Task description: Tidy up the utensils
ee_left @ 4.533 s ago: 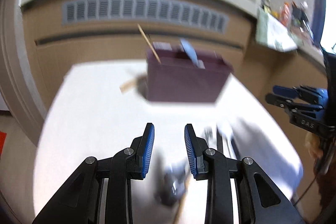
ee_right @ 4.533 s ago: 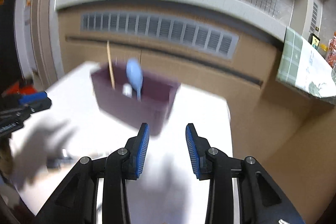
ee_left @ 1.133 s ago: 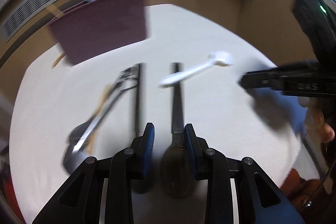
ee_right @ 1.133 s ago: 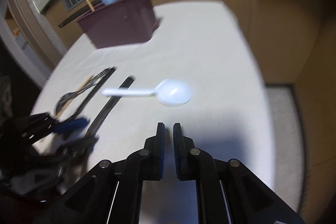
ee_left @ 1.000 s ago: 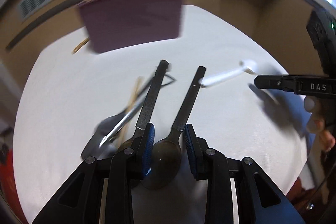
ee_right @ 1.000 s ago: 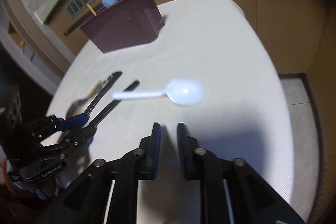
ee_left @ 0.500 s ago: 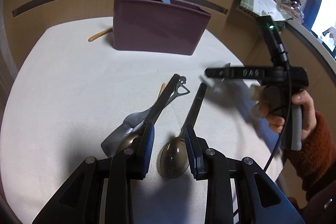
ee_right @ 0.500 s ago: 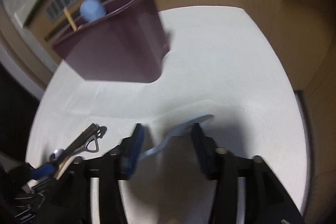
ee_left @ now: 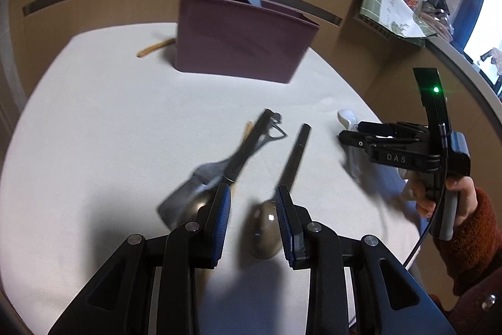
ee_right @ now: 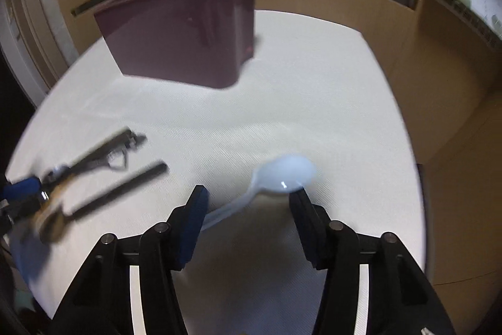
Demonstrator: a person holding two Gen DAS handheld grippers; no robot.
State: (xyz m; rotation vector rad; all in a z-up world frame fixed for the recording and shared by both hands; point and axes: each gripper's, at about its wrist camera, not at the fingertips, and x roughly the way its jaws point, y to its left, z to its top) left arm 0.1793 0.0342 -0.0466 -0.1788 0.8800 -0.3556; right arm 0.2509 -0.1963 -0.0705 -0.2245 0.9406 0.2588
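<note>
White tabletop (ee_right: 313, 90) now shows the right gripper (ee_right: 248, 209) straddling the white spoon (ee_right: 282, 175), jaws closing, pads not yet pressing; a second ago it stood short of it. Left gripper (ee_left: 252, 211) hangs released by the dark spoon (ee_left: 266, 228), maroon bin (ee_right: 182, 43) at 11 o'clock

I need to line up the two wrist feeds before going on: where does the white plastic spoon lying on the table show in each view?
Left wrist view: only the bowl of the white plastic spoon shows, right of centre, just beyond the right gripper.
Right wrist view: lower centre, white plastic spoon lying between the closing, not yet touching jaws of the right gripper.
Shared landmark: the maroon utensil bin, at the far side of the table.
</note>
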